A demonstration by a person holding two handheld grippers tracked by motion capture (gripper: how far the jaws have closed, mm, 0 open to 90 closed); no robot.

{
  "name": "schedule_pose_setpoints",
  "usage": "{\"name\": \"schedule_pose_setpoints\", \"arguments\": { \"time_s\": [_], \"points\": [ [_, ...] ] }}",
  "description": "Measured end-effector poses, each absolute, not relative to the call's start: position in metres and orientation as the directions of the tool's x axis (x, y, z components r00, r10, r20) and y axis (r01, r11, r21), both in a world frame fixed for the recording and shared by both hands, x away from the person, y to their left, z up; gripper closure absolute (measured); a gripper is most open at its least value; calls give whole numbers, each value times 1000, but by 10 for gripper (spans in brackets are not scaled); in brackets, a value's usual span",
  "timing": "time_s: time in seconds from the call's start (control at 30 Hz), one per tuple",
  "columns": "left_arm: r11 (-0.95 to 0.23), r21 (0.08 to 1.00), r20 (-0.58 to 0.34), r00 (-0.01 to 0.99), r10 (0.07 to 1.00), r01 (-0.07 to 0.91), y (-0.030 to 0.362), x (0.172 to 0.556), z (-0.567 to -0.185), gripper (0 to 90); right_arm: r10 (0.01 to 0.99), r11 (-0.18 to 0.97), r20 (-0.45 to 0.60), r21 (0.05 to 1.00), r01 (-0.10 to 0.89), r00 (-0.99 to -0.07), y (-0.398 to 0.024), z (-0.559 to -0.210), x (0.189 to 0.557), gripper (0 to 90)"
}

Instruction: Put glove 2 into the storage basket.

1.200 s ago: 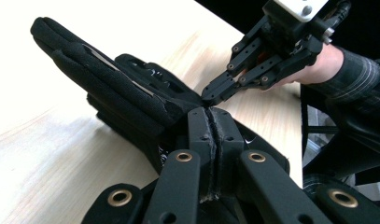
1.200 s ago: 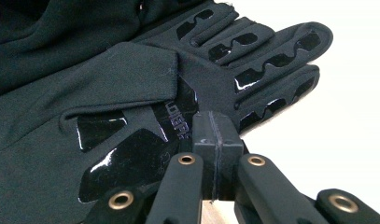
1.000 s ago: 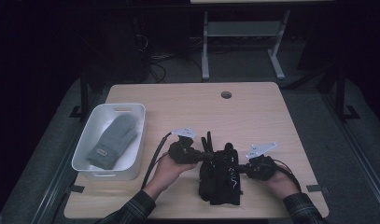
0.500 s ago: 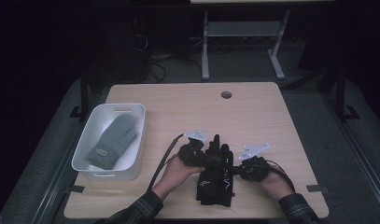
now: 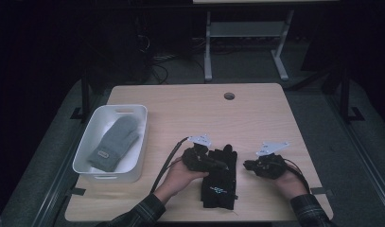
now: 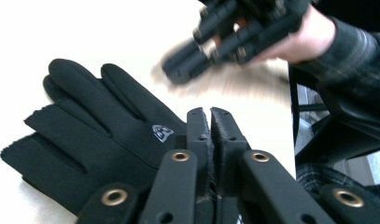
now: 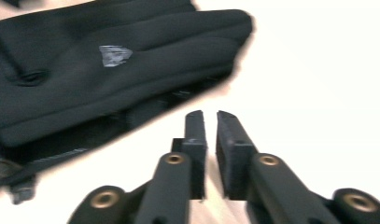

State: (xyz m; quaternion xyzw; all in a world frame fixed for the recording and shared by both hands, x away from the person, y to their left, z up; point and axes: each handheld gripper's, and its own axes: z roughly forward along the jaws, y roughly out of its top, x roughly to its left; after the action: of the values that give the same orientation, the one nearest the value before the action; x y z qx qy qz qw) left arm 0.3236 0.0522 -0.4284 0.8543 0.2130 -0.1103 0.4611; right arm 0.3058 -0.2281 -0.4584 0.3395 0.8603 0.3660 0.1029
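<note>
black glove (image 5: 220,177) lying flat near the front edge of the light wooden table (image 5: 256,118), fingers pointing away from the person, small pale logo on the back. left gripper (image 5: 217,164) resting over the glove's left side, jaws pressed together, nothing visibly between them in the left gripper view; glove (image 6: 99,135) just beside and beneath the tips there. right gripper (image 5: 247,165) just right of the glove, held above bare table, jaws nearly together with a thin slit between them, empty; glove (image 7: 99,70) apart from its tips in the right gripper view. white bin (image 5: 88,151) at the table's left, grey mitten (image 5: 115,142) lying inside it. round cable hole (image 5: 229,96) near the far edge.
</note>
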Motion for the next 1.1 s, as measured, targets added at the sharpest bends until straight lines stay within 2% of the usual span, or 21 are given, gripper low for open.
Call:
{"name": "schedule_pose_setpoints", "arguments": {
  "time_s": [0.07, 0.17, 0.27, 0.33, 0.73, 1.1],
  "points": [
    [-487, 745, -379, 890, 255, 457, 50, 319, -429, 891, 690, 479, 65, 706, 522, -721, -236, -459, 308, 608],
    [-503, 741, -375, 896, 239, 444, 45, 313, -431, 891, 731, 454, 52, 708, 542, -680, -247, -464, 312, 451],
    [-533, 733, -360, 906, 224, 423, 36, 307, -435, 892, 767, 431, 43, 705, 563, -640, -256, -469, 317, 341],
    [-550, 725, -357, 909, 214, 414, 31, 304, -439, 891, 777, 427, 32, 707, 563, -629, -259, -470, 320, 305],
    [-674, 649, -287, 934, 212, 352, 15, 293, -455, 893, 800, 399, 34, 714, 575, -599, -268, -479, 325, 212],
    [-718, 590, -248, 929, 274, 369, 50, 303, -449, 892, 807, 381, 37, 730, 568, -589, -269, -482, 324, 184]
  ]
}}
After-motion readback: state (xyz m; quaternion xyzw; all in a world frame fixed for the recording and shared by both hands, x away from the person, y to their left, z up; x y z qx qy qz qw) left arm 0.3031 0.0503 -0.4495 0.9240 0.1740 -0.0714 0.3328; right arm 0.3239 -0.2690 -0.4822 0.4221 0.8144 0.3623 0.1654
